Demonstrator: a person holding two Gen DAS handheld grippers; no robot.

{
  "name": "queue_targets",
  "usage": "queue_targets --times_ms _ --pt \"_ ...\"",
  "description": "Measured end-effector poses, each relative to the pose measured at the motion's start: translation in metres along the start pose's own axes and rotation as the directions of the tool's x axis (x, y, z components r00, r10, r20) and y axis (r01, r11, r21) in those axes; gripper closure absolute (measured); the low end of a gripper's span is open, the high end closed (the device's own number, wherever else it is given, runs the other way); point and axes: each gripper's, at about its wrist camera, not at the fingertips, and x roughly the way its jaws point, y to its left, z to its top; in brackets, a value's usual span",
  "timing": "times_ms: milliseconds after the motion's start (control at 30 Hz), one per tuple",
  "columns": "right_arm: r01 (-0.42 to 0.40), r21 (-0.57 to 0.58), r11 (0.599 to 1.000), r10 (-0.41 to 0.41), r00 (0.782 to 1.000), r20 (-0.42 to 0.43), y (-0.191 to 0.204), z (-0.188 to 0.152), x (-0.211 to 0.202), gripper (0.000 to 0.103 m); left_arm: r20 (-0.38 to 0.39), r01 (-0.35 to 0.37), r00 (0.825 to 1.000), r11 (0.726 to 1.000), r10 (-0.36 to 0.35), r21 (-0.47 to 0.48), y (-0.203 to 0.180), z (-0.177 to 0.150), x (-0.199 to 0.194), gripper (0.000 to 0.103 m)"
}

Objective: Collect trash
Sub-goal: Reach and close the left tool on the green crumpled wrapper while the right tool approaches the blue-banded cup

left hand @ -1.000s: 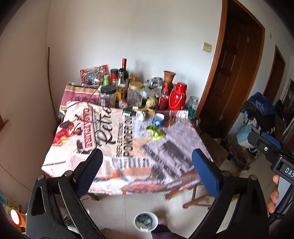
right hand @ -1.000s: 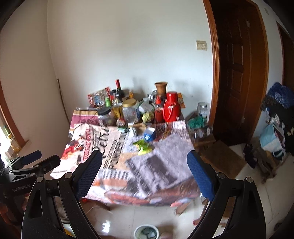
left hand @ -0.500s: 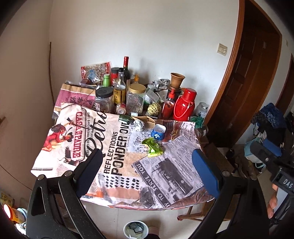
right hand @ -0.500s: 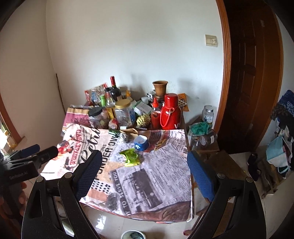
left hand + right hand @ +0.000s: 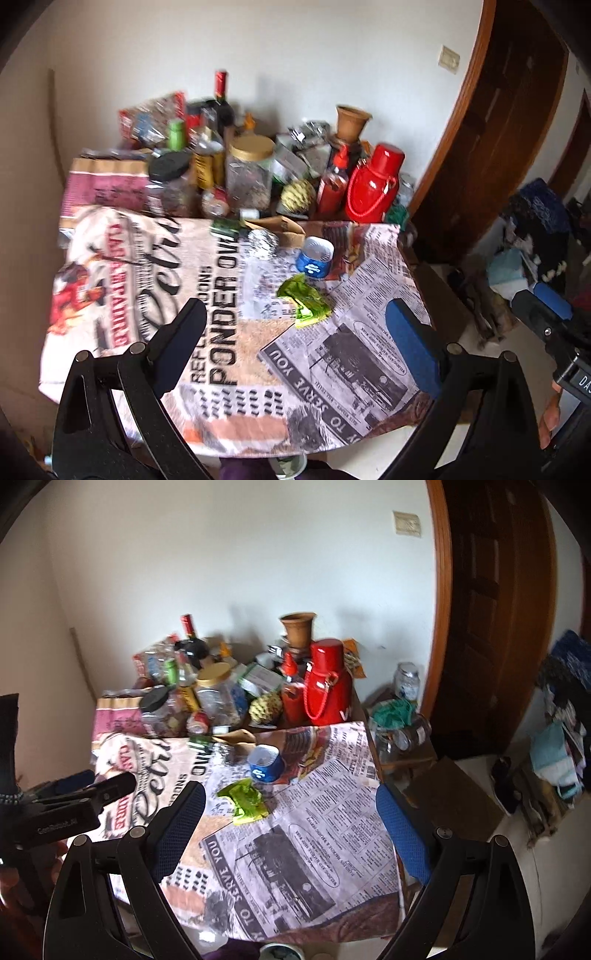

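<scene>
Newsprint-patterned cloth (image 5: 236,332) covers the counter (image 5: 364,716). Both the left gripper (image 5: 295,343) and right gripper (image 5: 290,830) hang above its near half, jaws wide, holding nothing. Mid-cloth lies a crumpled green wrapper (image 5: 245,799), a blue cup (image 5: 265,763) just behind it, and a foil ball (image 5: 261,240) farther left.

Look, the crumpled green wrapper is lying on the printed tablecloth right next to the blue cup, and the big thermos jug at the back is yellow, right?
Not quite. The thermos jug at the back is red, not yellow; the right wrist view shows it clearly. The rest holds: the crumpled green wrapper lies on the printed tablecloth right next to the blue cup.
</scene>
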Motion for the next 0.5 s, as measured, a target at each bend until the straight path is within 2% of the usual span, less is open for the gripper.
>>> queue_targets --times_ms 133,200,300,500 --pt "0.033 0.059 0.998 -0.031 0.999 -0.027 0.004 0.004 0.024 0.011 -0.122 0.076 0.989 0.997 -0.078 -0.015 0.021 0.012 0.057 0.005" --pt "0.059 0.071 0.996 -0.055 0.997 -0.055 0.006 0.005 0.039 0.011 -0.185 0.099 0.977 0.994 -0.105 -0.039 0.031 0.014 0.088 0.005" --pt "0.1 0.089 0.991 -0.092 0.992 -0.091 0.007 0.002 0.058 0.011 -0.25 0.111 0.96 0.991 -0.125 -0.068 0.041 0.013 0.129 0.005" --pt "0.136 0.131 0.982 -0.115 0.981 -0.157 0.0 -0.008 0.082 0.011 -0.351 0.111 0.924 0.986 -0.15 -0.127 0.048 0.006 0.198 0.005"
